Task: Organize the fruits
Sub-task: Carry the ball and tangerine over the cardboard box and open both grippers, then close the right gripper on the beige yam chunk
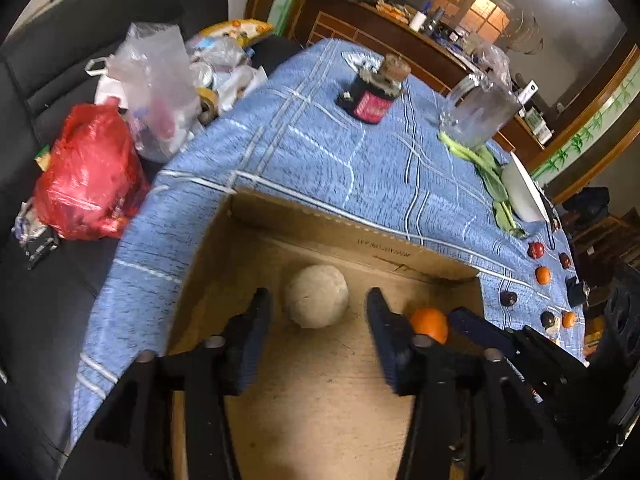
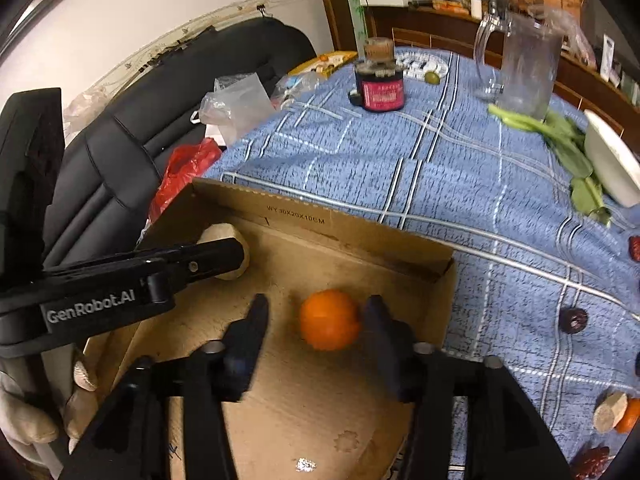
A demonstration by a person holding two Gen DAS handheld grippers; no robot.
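Two grippers reach into one open cardboard box [image 1: 320, 400] on a blue plaid tablecloth [image 1: 320, 152]. Left gripper [image 1: 319, 304]: jaws spread wide, nothing held, with a pale round fruit [image 1: 316, 296] lying on the box floor between the fingertips, clear of both. Right gripper [image 2: 316, 312]: jaws also wide, holding nothing; an orange [image 2: 329, 319] sits on the box floor between the fingers, at or against the right finger — contact cannot be confirmed.

Surroundings: beyond the far box wall stand a dark corked jar with a red label [image 2: 380, 80] and a clear glass pitcher [image 2: 524, 68]; leafy greens [image 2: 560, 140] and a white bowl [image 2: 612, 164] lie to the right. Small dark fruits [image 1: 509, 298] and oranges [image 1: 543, 275] remain scattered on the cloth right of the box. Plastic bags, one red [image 1: 88, 176], pile on a black seat [image 1: 60, 60] to the left.

Clearance: the two grippers work close together over the box, and the far and right box walls stand close to both fruits. The open cloth behind the box is unobstructed up to the jar.

Limits: in the right wrist view the left gripper's arm covers part of the pale fruit; objects near the frame edges are blurred and cut off.
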